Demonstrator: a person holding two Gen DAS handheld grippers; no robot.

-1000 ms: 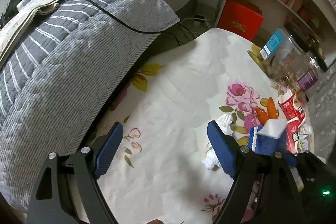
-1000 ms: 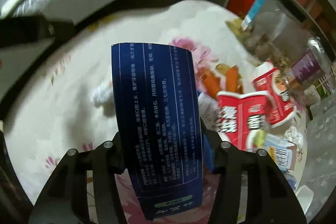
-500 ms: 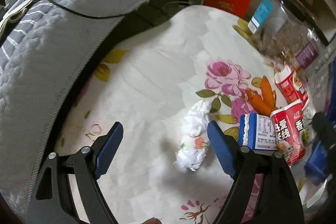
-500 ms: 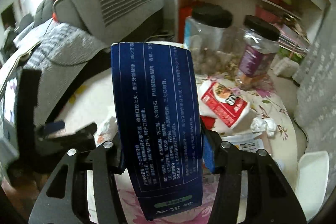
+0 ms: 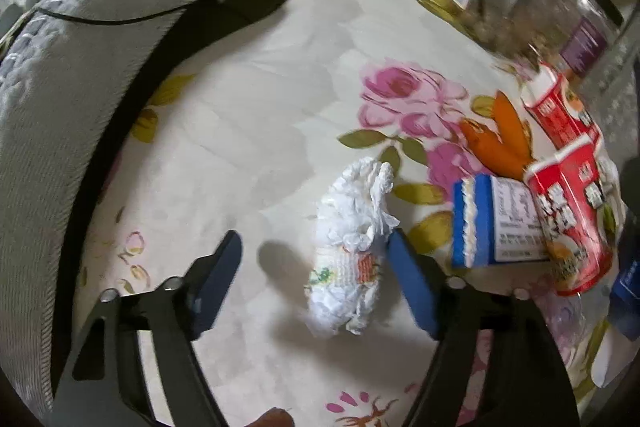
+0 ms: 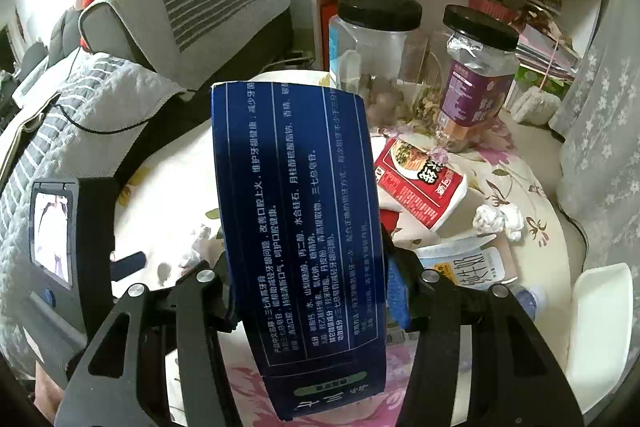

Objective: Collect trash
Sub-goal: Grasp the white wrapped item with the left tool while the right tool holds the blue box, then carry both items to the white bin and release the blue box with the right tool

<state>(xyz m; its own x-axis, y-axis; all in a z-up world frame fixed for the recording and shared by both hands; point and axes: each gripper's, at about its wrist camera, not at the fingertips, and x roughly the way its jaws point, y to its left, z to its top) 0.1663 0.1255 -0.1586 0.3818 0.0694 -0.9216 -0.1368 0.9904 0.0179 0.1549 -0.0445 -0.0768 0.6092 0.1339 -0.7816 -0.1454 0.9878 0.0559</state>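
Table (image 5: 248, 115) holds two red packets (image 5: 568, 219), two jars (image 6: 372, 47), one blue-white carton (image 5: 496, 223), one crumpled tissue (image 5: 352, 247). Left gripper (image 5: 314, 259) jaws spread wide, tissue between them, touching the right finger. Right gripper (image 6: 308, 281) jaws clamped on one dark blue box (image 6: 298, 219), held above the table

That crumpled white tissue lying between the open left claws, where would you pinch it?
Probably across its narrow middle, coming straight down from above. The crumpled tissue lies long and lumpy, pointing away from the left gripper, whose open fingers already sit on either side, so closing across the short width should catch it.
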